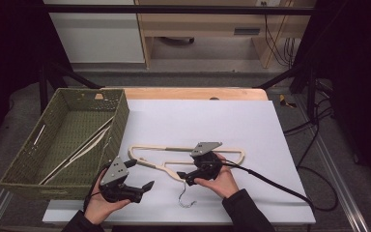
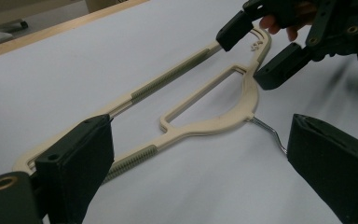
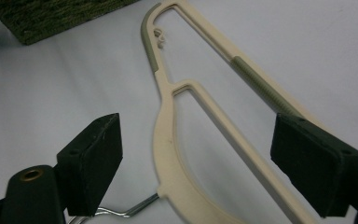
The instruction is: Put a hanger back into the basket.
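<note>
Cream hanger (image 1: 188,155) flat on white sheet (image 1: 232,121), centre of high view, metal hook (image 1: 187,198) toward lower edge. Right gripper (image 1: 182,177) lower centre, jaws wide, straddling hanger's neck without touching. Left gripper (image 1: 142,175) lower left, jaws wide, empty, just beside hanger's left end. Green woven basket (image 1: 121,121) at left, pale hangers (image 1: 79,150) inside. In left gripper view, right gripper (image 2: 254,56) upper right.

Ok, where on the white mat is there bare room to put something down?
The white mat is bare across its far half, beyond the hanger, and along its right edge. It is crowded near the front, where both open claws, left and right, flank the hanger beside the basket.
</note>
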